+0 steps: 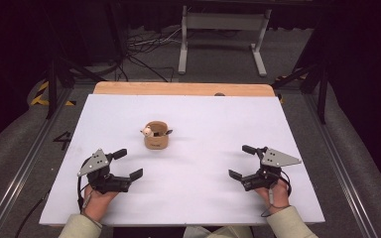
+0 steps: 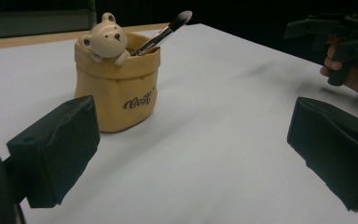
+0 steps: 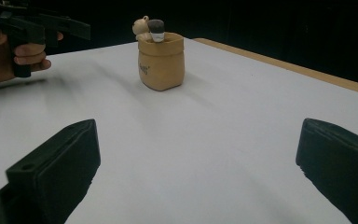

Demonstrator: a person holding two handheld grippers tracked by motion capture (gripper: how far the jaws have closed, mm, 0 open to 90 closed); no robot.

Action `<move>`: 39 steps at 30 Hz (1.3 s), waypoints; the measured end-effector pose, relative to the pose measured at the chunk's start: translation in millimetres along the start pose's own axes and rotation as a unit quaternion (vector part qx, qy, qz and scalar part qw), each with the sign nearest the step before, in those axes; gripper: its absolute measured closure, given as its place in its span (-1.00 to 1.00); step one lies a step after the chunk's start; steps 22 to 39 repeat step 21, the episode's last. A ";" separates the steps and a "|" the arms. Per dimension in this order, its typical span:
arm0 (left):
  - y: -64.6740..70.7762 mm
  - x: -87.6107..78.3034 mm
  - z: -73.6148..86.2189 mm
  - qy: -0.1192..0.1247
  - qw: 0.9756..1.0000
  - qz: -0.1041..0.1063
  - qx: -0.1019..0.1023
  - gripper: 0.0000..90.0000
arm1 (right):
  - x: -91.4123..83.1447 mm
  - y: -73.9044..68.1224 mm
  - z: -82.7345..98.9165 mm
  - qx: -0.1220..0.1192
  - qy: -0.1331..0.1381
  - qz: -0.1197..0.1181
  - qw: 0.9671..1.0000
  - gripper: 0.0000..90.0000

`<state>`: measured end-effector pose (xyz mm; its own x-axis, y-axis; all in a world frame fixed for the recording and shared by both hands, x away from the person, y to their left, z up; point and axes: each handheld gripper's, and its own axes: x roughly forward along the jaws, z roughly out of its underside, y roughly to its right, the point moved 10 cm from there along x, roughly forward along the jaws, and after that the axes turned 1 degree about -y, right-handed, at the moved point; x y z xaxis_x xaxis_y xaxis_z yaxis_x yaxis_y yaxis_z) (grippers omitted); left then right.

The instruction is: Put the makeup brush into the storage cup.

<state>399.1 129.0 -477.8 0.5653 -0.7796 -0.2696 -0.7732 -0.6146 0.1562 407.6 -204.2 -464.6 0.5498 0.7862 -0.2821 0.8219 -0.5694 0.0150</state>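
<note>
A tan bag-shaped pot [image 1: 156, 138] [image 2: 116, 88] [image 3: 161, 63] stands upright near the middle of the white table [image 1: 188, 198]. A small bear figure [image 2: 106, 41] [image 3: 142, 28] leans over its rim, and a makeup brush [image 2: 163, 33] [image 3: 155, 25] sticks out of it, bristles up. My left gripper [image 1: 128, 163] [image 2: 191, 158] rests near the front left, open, with nothing between its jaws. My right gripper [image 1: 242, 161] [image 3: 198, 172] sits at the front right, also open and empty. Both point toward the pot from well short of it.
A wooden strip [image 1: 183, 89] runs along the table's far edge. Beyond it a white metal stand [image 1: 223, 29] and cables [image 1: 144, 47] lie on the floor. Black frame legs [image 1: 54, 84] stand at both far corners.
</note>
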 end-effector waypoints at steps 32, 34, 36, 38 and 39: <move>-3.0 3.4 5.1 -0.010 1.000 -0.009 0.011 -0.92 | 0.0 -1.7 0.4 0.010 0.001 -0.012 1.000 -0.96; -3.0 3.4 5.1 -0.010 1.000 -0.009 0.011 -0.92 | 0.0 -1.7 0.4 0.010 0.001 -0.012 1.000 -0.96; -3.0 3.4 5.1 -0.010 1.000 -0.009 0.011 -0.92 | 0.0 -1.7 0.4 0.010 0.001 -0.012 1.000 -0.96; -3.0 3.4 5.1 -0.010 1.000 -0.009 0.011 -0.92 | 0.0 -1.7 0.4 0.010 0.001 -0.012 1.000 -0.96; -3.0 3.4 5.1 -0.010 1.000 -0.009 0.011 -0.92 | 0.0 -1.7 0.4 0.010 0.001 -0.012 1.000 -0.96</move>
